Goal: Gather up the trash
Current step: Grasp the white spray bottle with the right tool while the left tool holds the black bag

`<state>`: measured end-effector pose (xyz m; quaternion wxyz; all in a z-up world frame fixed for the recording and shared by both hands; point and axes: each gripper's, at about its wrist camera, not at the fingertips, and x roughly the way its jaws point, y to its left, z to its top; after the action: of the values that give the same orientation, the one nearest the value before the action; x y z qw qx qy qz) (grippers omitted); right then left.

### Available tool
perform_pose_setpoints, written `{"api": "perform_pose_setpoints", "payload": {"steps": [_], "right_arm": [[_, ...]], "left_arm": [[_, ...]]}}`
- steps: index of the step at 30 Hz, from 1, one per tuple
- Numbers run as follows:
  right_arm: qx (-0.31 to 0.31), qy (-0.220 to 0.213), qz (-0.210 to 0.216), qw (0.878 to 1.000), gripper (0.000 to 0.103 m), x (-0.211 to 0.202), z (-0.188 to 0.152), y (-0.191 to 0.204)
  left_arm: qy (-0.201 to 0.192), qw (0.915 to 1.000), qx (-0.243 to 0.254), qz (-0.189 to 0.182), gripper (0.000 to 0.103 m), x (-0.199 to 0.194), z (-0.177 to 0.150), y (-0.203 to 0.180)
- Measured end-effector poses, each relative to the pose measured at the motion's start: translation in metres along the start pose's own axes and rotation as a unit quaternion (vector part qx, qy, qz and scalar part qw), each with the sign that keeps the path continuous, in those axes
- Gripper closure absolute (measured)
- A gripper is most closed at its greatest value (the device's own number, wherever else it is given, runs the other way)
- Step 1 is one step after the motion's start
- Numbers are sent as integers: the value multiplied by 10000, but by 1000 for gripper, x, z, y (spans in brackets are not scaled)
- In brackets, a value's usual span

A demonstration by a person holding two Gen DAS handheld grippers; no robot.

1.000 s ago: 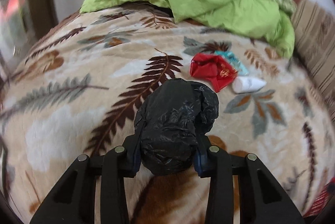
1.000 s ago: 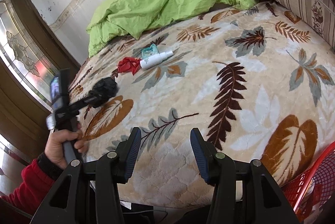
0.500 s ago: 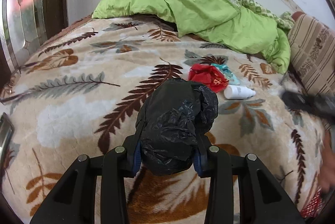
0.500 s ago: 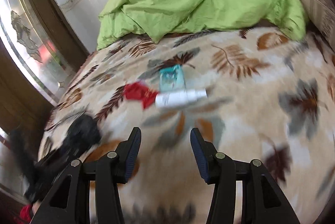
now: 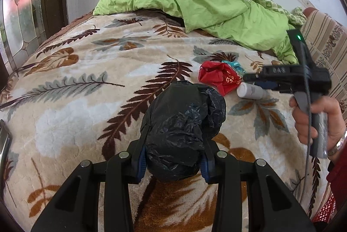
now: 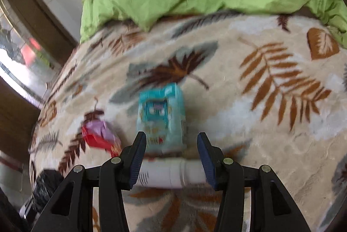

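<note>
the right gripper has swung across the bed from the near edge and now hangs just over the little pile of litter, its jaws standing part open with nothing pinched. the white plastic bottle lies crosswise right at its fingertips, seemingly between the pads without being pressed, though the blur leaves that unsure. just beyond it sits the teal snack packet, and to the left the crumpled red wrapper; all three rest on the leaf-print blanket.

the left gripper has barely stirred and stays clamped on the wadded black trash bag, held above the blanket short of the pile. from its view the person's hand on the right tool's handle is now in frame.

so the reach looks done; the bottle seems the next pick, and the bag is not yet opened to take it.
</note>
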<state>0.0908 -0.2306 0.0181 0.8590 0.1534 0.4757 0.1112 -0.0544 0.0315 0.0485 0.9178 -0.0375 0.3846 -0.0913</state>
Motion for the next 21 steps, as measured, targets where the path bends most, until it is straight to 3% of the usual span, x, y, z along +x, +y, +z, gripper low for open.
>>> {"api": "perform_pose_setpoints", "payload": {"steps": [5,8,13,16,19,21], "right_arm": [[-390,486,558,9965,51,-9,-28,17],[-856,692,552,9924,51,-9,-47,40],[-1651,846,181,9825,51,-8,-75,66],[-1587,805,109,9840,51,-19,-77,60],[-1240,358,75,9916,51,-46,-73,48],[-954,295,86,9950,51,-58,-72,40]], "left_arm": [[46,10000,-67,-57,65,3,1,2],[37,10000,-52,-74,65,4,1,2],[44,10000,-41,-78,65,2,0,2],[33,10000,-23,-75,65,1,0,2],[28,10000,-3,-92,65,0,-1,1],[27,10000,4,-89,65,-1,-1,-1]]}}
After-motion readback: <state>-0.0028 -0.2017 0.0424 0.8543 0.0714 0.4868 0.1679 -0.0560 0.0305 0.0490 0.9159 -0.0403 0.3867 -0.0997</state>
